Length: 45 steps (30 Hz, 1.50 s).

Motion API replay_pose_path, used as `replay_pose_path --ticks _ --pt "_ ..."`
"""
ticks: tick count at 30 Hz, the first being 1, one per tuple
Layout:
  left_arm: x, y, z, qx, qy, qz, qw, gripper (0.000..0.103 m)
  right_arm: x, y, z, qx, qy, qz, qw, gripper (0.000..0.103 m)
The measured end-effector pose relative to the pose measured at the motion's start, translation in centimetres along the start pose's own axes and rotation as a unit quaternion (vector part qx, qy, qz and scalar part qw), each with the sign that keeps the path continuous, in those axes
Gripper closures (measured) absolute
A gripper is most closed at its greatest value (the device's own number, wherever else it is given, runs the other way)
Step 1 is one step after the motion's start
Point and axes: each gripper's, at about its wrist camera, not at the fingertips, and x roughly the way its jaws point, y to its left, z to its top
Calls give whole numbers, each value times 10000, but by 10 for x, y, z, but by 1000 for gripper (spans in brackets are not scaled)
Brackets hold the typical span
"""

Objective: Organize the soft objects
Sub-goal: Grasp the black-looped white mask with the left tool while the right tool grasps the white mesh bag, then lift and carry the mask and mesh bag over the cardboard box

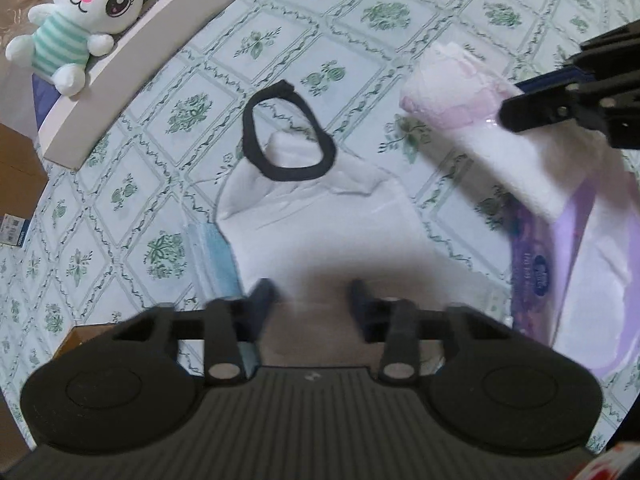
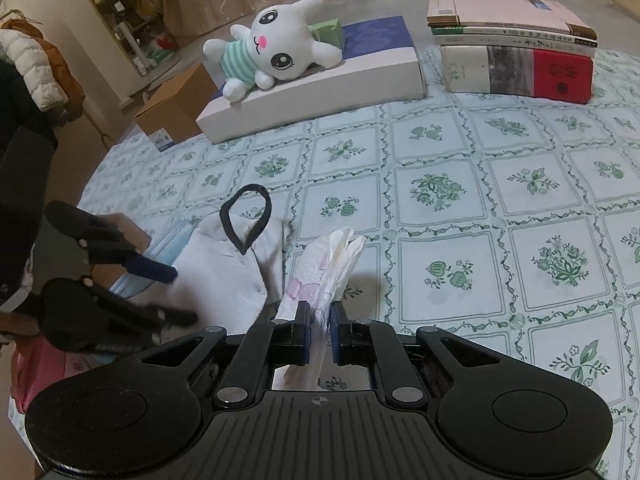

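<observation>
A white cloth point(image 1: 320, 220) with a black loop point(image 1: 256, 152) lies on the flowered tablecloth point(image 1: 168, 152). My left gripper point(image 1: 312, 292) points down at the cloth's near part, fingers apart and blurred. The cloth lies flat between them and I see no pinch. The right wrist view shows the left gripper point(image 2: 182, 294) at the left edge of the white cloth point(image 2: 224, 276). My right gripper point(image 2: 320, 312) is shut on a soft white and pink padded packet point(image 2: 332, 256), held above the table. That packet point(image 1: 452, 92) and the right gripper point(image 1: 514, 100) also show at upper right in the left wrist view.
A blue face mask point(image 1: 212, 252) sticks out from under the cloth. A plush bunny point(image 2: 276, 48) lies on a flat white box point(image 2: 320, 96) at the back. Stacked books point(image 2: 516, 56) sit at back right. A purple plastic pack point(image 1: 536, 276) is nearby, and a cardboard box point(image 2: 176, 108) stands off the table.
</observation>
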Motion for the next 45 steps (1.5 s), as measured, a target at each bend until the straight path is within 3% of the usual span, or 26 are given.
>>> replay_pose_path --ticks 3,8,11,13,17,22,24,29,31,33,34,36,45 --pt "0 4 -2 -25 24 11 10000 103 0 -1 0 2 -16 9 10000 93" --pt "-16 9 -4 -219 -300 -231 9990 103 -4 -3 -1 20 -49 23 10000 93" --pt "-24 13 4 -309 -522 -182 9980 103 -6 -2 0 19 -77 30 10000 93" --pt "-26 15 12 -396 -649 -145 9970 96 -6 -2 1 17 -95 53 9999 93" --pt "-19 17 26 -548 -760 -191 9954 64 -4 -3 5 23 -133 97 9999 93" --pt "-5 17 49 -536 -835 16 9951 55 -1 -13 14 104 -232 94 9996 93" --pt "3 18 56 -560 -844 50 9948 36 2 -19 15 142 -241 88 9996 93" --pt "17 19 66 -633 -874 -95 9941 35 10 -30 14 216 -189 68 9996 93" --pt "22 19 68 -626 -833 -132 9945 40 12 -33 13 240 -170 57 9996 93" --pt "24 19 69 -668 -768 -34 9948 73 12 -36 12 260 -172 43 9995 93" --pt "22 20 68 -729 -768 12 9944 79 11 -36 12 269 -178 38 9995 93" --pt "14 21 64 -784 -823 0 9935 100 8 -36 11 264 -201 30 9994 93" --pt "-58 17 36 -1000 -1444 -3 9845 101 -36 -9 8 164 -446 2 9989 93"
